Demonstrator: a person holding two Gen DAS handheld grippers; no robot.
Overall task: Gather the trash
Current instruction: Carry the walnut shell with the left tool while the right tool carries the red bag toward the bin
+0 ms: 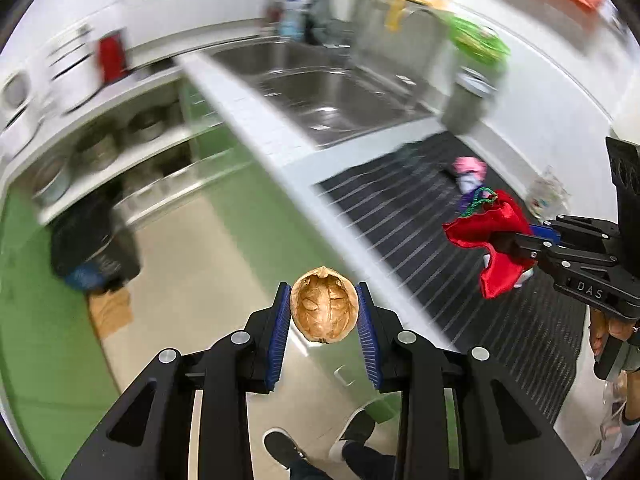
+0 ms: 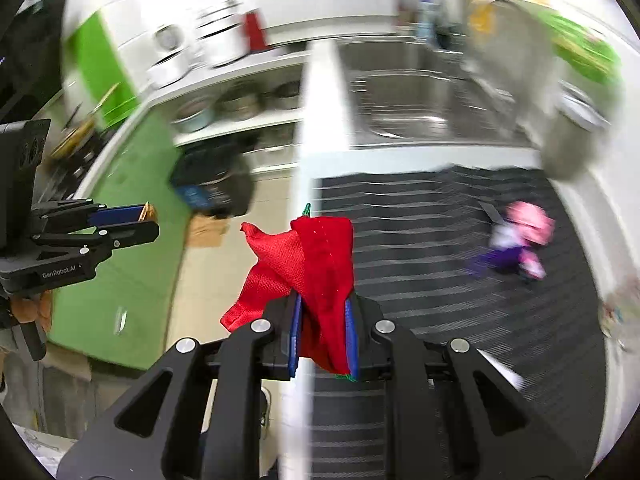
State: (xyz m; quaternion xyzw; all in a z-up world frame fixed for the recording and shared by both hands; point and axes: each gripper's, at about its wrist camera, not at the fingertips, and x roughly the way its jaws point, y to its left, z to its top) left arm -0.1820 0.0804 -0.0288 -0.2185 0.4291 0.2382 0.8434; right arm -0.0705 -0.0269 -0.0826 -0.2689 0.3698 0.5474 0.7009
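Observation:
My left gripper point(image 1: 323, 300) is shut on a brown half walnut shell point(image 1: 324, 310) and holds it in the air beyond the counter edge, over the floor. My right gripper point(image 2: 323, 304) is shut on a red cloth pouch point(image 2: 316, 268) with a green drawstring, held over the counter edge beside the black ribbed mat point(image 2: 460, 300). The pouch point(image 1: 494, 240) and the right gripper point(image 1: 516, 242) show at the right of the left wrist view. The left gripper point(image 2: 146, 216) with the shell point(image 2: 149, 212) shows at the left of the right wrist view.
A pink and purple wrapper point(image 2: 520, 240) lies on the mat. A steel sink point(image 1: 320, 88) is behind the mat. A dark bin with a black bag point(image 2: 216, 188) stands on the floor by green cabinets. Pots point(image 1: 100, 148) sit on lower shelves. A crumpled clear wrapper point(image 1: 548, 196) lies by the wall.

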